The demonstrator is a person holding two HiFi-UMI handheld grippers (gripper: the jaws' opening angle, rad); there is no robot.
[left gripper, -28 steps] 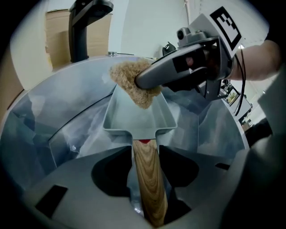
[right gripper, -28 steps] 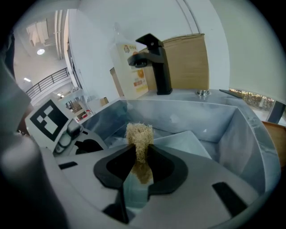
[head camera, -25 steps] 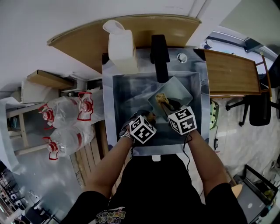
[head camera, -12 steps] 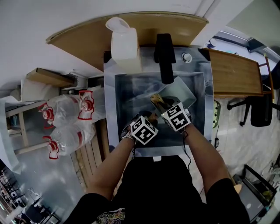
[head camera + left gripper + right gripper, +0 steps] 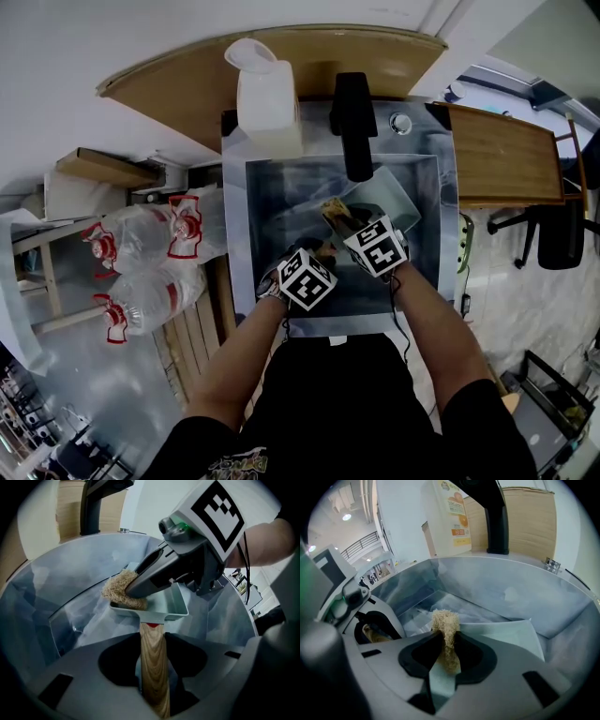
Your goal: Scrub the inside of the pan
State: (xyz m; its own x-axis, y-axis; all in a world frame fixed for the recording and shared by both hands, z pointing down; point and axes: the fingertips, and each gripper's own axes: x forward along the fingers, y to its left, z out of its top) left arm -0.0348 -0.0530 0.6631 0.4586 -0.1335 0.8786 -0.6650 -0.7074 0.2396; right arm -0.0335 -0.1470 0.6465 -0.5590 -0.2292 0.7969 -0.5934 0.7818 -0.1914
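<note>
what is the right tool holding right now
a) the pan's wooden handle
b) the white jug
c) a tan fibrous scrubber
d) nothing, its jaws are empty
C: the right gripper view shows the tan fibrous scrubber pinched between the jaws of the right tool, with its free end sticking out towards the pale pan.

The steel sink [image 5: 281,208] is set into a wooden counter [image 5: 187,73]. A pale square pan [image 5: 399,199] rests in the basin at 2 o'clock. A white jug [image 5: 267,103] stands on the rim at 11, a black tap [image 5: 354,122] at 12.
</note>
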